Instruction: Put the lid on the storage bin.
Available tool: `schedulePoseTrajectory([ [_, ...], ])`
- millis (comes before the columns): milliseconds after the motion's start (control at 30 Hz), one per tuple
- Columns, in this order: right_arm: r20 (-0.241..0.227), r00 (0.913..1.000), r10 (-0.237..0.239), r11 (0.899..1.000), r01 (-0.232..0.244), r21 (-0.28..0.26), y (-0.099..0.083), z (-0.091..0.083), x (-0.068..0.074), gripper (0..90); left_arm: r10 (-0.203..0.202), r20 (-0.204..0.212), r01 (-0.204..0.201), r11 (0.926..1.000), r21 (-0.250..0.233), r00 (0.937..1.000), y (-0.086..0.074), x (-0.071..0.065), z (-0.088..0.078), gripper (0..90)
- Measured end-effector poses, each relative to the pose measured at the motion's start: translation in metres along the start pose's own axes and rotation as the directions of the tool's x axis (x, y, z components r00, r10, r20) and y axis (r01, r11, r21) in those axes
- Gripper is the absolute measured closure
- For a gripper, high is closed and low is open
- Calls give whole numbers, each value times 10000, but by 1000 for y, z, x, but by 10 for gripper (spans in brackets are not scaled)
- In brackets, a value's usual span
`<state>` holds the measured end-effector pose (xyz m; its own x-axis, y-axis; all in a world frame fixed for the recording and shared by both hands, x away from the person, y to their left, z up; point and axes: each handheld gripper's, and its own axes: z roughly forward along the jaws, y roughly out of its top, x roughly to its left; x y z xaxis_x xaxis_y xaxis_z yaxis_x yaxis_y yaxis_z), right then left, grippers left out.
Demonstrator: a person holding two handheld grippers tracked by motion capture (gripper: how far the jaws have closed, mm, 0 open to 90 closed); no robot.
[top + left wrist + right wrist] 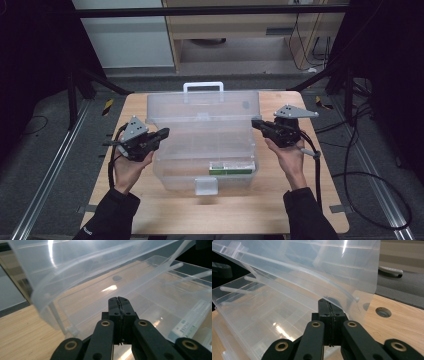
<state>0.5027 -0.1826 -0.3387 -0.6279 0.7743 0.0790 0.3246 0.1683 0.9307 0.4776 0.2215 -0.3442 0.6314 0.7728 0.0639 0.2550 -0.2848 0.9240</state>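
Black jaws were seen pressed flat together in both gripper views, with nothing between them. The left gripper (162,133) was held at the left end of the clear plastic organiser box (170,165), and the right gripper (257,123) at its right end, each tip close against the edge of the raised lid (202,106). Whether either tip actually touched the lid could not be told. The box stood open in the middle of the wooden table (310,200), its white carrying handle (203,86) at the far side and a front latch (206,185) hanging toward the person. A green-labelled packet (231,168) lay in the near right compartment.

Several risks were judged likely from here. With both grippers clenched and nothing clamped, the lid was only propped or nudged — it could slip off a tip and drop shut. If one side were pushed harder than the other, the thin lid could twist at its hinge. The light box could also be shoved across the table, since nothing pinned it.
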Motion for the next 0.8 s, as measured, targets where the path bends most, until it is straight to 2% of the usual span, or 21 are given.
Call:
schedulePoseTrajectory([
  [233, 9, 10000, -44, 10000, 44, 88, -1, 0, 1, 900, -274, -474, 262, 9994, -240, 9985, -4, 5, -5, 891],
  [433, 8, 10000, -98, 9998, 98, 185, -2, 0, 2, 900, -289, -863, 268, 9993, -254, 9958, -7, 9, -9, 891],
  [633, -36, 10000, -66, 9997, 67, 241, -5, -2, 3, 900, -440, -1085, 416, 9989, -238, 9931, -10, 12, -11, 892],
  [800, -48, 9999, -111, 9993, 113, 362, -8, -3, 5, 900, -557, -1090, 531, 9983, -260, 9925, -12, 15, -13, 892],
])
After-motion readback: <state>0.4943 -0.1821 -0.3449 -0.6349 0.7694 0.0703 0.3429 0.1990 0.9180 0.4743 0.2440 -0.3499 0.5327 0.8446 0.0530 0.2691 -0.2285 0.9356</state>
